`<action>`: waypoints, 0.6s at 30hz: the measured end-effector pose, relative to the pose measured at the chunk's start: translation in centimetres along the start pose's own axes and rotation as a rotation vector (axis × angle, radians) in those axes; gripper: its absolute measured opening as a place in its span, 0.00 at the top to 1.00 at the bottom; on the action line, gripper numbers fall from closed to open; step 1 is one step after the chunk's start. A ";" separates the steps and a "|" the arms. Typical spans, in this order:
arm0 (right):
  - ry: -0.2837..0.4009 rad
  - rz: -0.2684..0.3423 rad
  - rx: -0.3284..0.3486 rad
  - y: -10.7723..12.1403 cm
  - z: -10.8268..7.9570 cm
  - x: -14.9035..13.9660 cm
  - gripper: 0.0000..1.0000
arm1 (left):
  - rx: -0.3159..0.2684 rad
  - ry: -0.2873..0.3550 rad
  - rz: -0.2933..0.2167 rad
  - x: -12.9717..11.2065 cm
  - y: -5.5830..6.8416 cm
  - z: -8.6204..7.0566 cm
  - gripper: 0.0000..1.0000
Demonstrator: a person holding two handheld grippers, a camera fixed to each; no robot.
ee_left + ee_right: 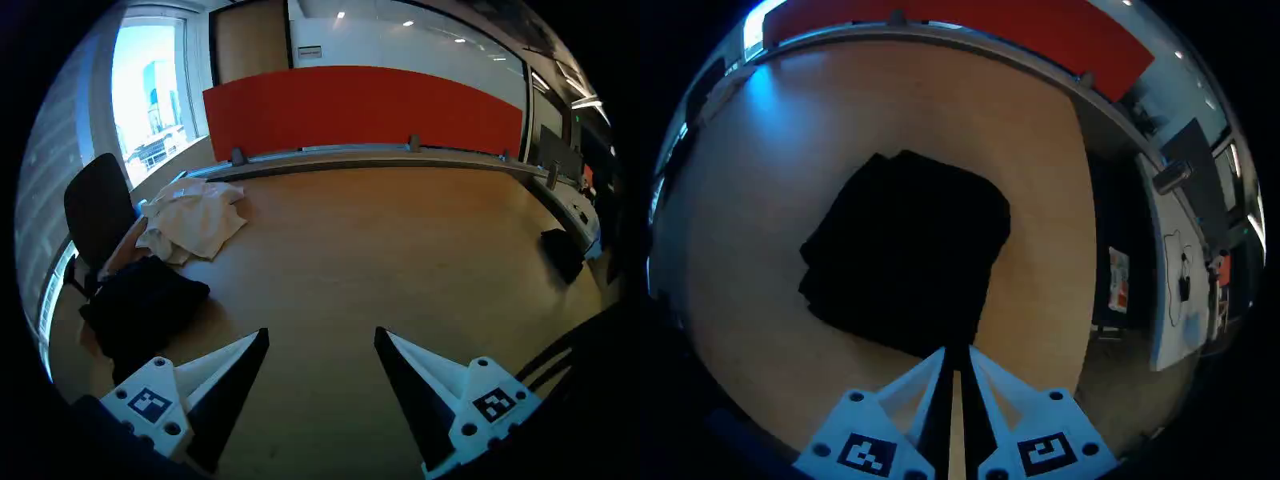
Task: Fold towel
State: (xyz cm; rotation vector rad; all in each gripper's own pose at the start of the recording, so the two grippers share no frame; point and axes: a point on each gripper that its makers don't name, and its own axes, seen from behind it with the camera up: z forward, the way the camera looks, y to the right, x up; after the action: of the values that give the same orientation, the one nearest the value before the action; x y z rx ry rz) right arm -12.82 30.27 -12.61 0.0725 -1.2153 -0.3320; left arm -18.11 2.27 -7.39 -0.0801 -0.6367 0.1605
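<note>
Your right gripper [957,350], pressed almost together, meets the near edge of the black towel [904,248] lying uneven on the table [1040,160] (whether it pinches cloth I cannot tell), while your left gripper [320,332] hangs spread and empty, so most folding seems left.

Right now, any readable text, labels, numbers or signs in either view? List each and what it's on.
No text is legible.
Wall sign above the red partition: too small to read.
Sheet beyond the table edge: blurred, unreadable.
Square markers on the left gripper and right gripper: black-and-white patterns, no letters or numbers.
</note>
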 end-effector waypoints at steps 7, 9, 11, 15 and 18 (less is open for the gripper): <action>-0.020 0.016 -0.017 0.0 0.7 -0.3 0.93 | 0.005 -0.005 0.002 -0.3 -0.2 -0.1 0.02; -0.027 0.018 -0.023 0.0 0.9 -0.4 0.92 | 0.006 -0.005 0.002 -0.3 -0.2 -0.1 0.02; -0.032 0.020 -0.027 0.1 1.1 -0.5 0.91 | 0.007 -0.005 0.001 -0.4 -0.3 -0.1 0.02; -0.039 0.026 -0.043 0.4 1.4 -0.5 0.90 | 0.008 -0.005 0.001 -0.4 -0.4 -0.1 0.02; -0.044 0.033 -0.051 0.6 1.6 -0.5 0.89 | 0.008 -0.005 0.003 -0.4 -0.4 -0.1 0.02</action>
State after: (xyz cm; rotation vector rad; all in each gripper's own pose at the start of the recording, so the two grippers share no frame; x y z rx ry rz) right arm -14.32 31.16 -12.35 0.0007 -1.2500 -0.3374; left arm -18.27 1.76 -7.69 -0.0729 -0.6406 0.1658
